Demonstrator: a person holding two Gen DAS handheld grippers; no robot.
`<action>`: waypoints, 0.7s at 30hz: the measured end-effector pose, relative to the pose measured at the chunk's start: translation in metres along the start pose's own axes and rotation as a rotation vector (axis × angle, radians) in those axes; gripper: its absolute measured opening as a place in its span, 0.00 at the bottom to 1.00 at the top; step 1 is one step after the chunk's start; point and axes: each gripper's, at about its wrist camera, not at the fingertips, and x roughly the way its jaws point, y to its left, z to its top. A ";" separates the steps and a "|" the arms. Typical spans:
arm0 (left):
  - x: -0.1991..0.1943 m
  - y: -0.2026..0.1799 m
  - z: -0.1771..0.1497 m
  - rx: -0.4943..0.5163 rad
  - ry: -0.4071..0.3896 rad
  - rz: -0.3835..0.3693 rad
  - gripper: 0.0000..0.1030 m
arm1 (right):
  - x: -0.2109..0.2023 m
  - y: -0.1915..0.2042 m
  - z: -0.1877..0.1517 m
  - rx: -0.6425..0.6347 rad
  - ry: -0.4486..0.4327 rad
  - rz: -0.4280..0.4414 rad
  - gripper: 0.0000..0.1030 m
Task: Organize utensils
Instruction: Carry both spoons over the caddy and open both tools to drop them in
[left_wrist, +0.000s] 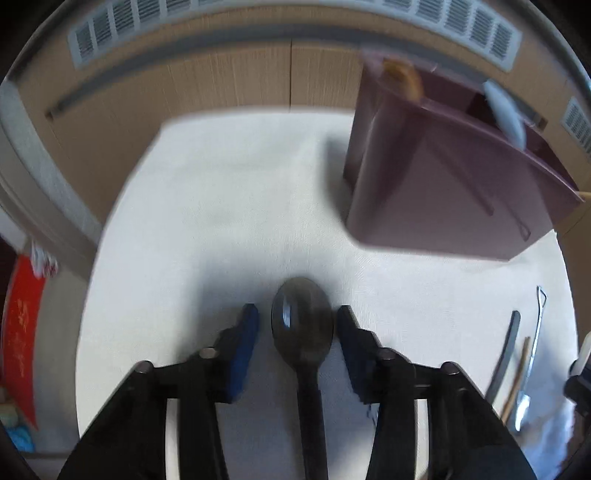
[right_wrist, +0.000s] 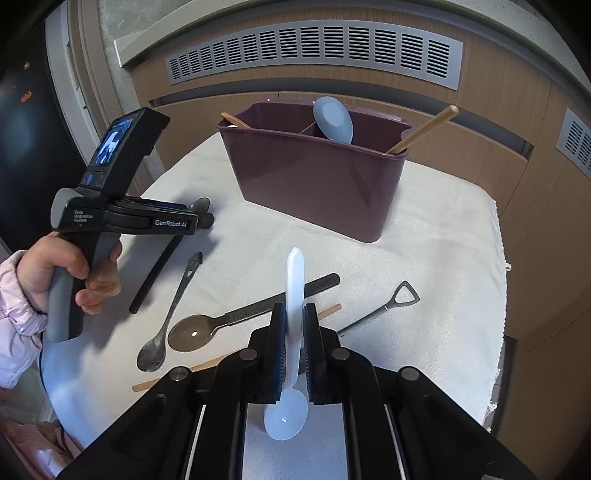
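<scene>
Right tongs (right_wrist: 293, 350) clamped on white spoon (right_wrist: 291, 332), maroon caddy (right_wrist: 314, 181) beyond, utensils scattered on cloth (right_wrist: 424, 258)

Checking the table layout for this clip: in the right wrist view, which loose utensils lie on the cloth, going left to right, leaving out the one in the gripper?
Black spoon → slim metal spoon → dark-handled metal spoon → shovel-handled utensil.

Left gripper (right_wrist: 205, 218): black pistol-style body, grey handle, white "GenRobot.AI" lettering on the side, small lit screen on top. Blue pads (left_wrist: 245, 350) on black fingers, round silver screws at the joints. Right gripper (right_wrist: 294, 350): same black build, ribbed pads. Hand (right_wrist: 55, 273) wears a pale pink quilted sleeve (right_wrist: 14, 317).
</scene>
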 end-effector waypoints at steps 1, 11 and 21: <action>-0.002 -0.003 -0.004 0.028 -0.016 -0.003 0.33 | -0.001 -0.001 -0.001 0.000 -0.005 -0.011 0.08; -0.119 0.002 -0.038 0.011 -0.318 -0.145 0.32 | -0.035 -0.002 0.010 0.071 -0.137 0.033 0.07; -0.255 0.000 0.014 0.077 -0.717 -0.267 0.33 | -0.120 0.017 0.068 0.008 -0.393 0.030 0.04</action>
